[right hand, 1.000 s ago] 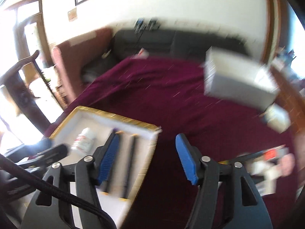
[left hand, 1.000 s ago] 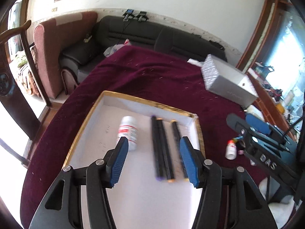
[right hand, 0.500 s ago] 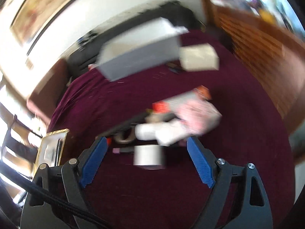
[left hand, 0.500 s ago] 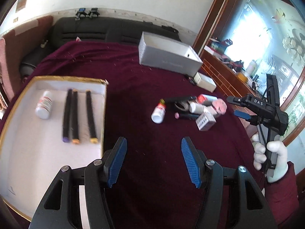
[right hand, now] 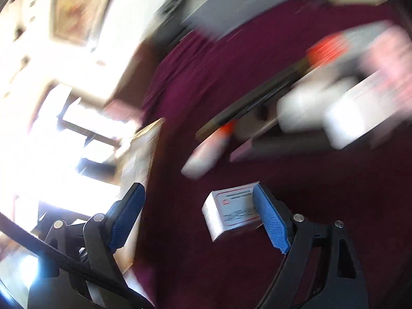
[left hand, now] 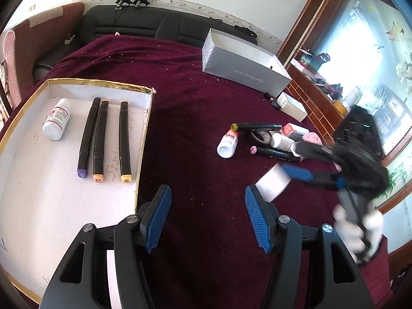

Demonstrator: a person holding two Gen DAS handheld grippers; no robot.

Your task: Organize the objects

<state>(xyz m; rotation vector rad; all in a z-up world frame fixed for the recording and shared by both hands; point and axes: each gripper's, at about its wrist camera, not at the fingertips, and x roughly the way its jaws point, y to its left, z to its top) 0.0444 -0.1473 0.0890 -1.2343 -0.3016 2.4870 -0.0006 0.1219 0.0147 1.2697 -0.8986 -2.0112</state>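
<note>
My left gripper (left hand: 207,215) hangs over the maroon cloth (left hand: 195,118), blue pads spread wide, nothing between them. Off to the left sits the gold-edged tray (left hand: 143,139), and in it a white bottle (left hand: 56,122) and three black markers (left hand: 103,136) lying side by side. Further right on the cloth, the loose pile: another small white bottle (left hand: 228,144), a black marker with a yellow end (left hand: 255,126), a pink-capped marker (left hand: 275,153), a roll of tape (left hand: 261,136). The grey box (left hand: 244,64) stands at the far side. My right gripper (right hand: 198,216) is blurred in its own view, jaws apart, and a small white box (right hand: 231,212) lies against the inside of the right-hand pad; not clamped, the other pad is well clear. The same box (left hand: 273,184) shows by that gripper (left hand: 309,162) from the left camera.
</note>
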